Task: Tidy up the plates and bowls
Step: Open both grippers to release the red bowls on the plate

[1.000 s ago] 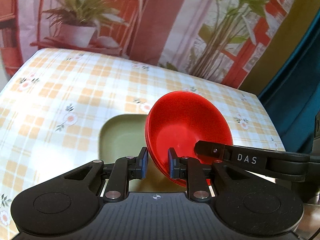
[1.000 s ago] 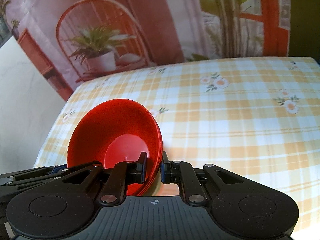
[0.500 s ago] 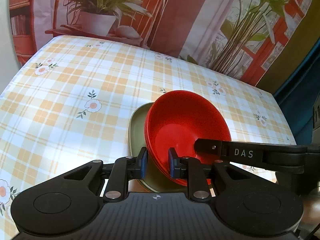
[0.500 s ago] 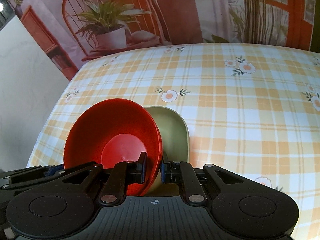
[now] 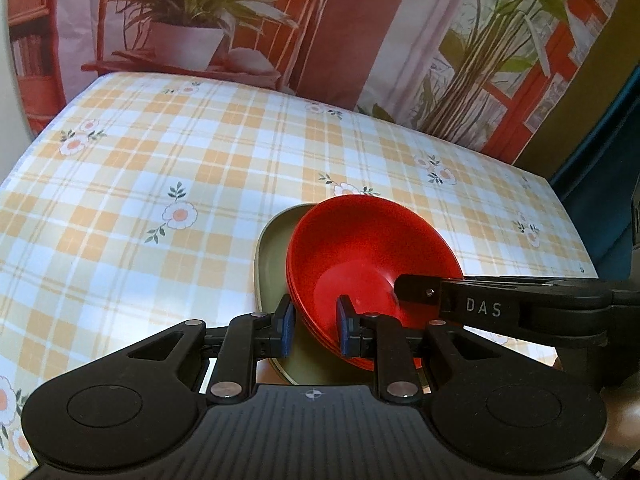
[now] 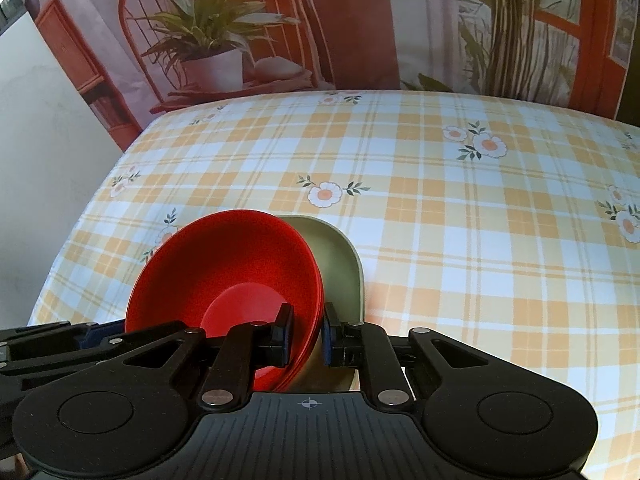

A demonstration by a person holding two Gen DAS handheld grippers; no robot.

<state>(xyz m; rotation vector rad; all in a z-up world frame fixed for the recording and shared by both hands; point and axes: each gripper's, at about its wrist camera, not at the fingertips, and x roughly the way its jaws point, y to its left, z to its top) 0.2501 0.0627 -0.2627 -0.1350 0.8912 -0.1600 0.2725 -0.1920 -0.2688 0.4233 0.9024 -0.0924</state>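
Tablecloth [image 5: 200,168]; green plate [image 5: 272,264] half behind bowls [image 5: 372,248]

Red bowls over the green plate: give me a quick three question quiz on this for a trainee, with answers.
1. True or false: the stack of red bowls sits level.
2. What lies under the stack? A) green plate B) metal tray C) wooden board
3. Which part of the stack does the left gripper clamp?
Key: 1 false, it is tilted. 2 A. 3 the rim, one pad inside and one outside.
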